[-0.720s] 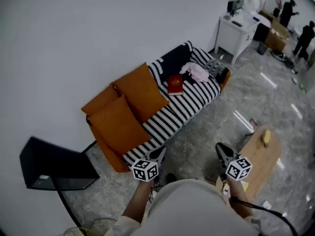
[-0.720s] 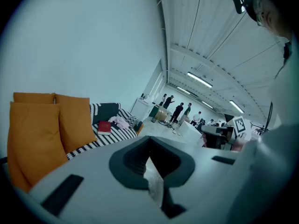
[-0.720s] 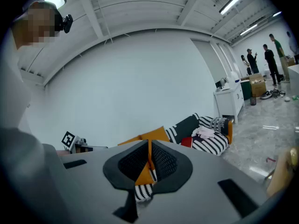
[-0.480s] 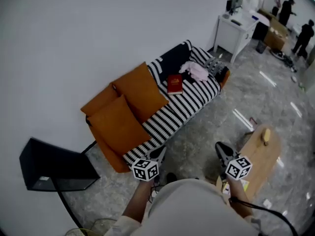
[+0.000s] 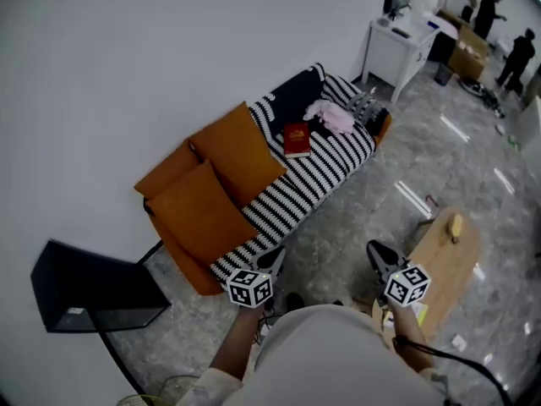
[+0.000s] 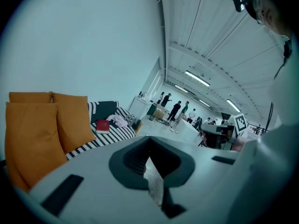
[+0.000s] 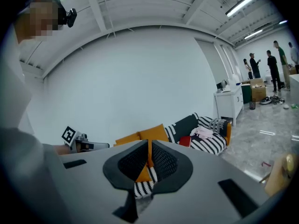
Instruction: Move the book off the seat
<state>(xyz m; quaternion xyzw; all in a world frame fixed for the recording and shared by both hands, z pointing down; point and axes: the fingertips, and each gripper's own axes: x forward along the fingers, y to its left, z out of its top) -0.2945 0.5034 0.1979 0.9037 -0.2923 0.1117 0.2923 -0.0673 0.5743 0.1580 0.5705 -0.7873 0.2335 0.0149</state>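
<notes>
The red book [image 5: 297, 139] lies flat on the striped seat of the sofa [image 5: 325, 183]. It is just beside a pink cloth [image 5: 332, 116] and near the orange cushions [image 5: 221, 180] that lean on the backrest. The person holds both tools low in front, well apart from the sofa. The left tool [image 5: 272, 261] has its jaws pressed together with nothing between them. The right tool [image 5: 377, 253] is all but closed, with only a thin slit between its jaws, and is also empty. A small wooden bench [image 5: 446, 256] stands just beside the right tool.
</notes>
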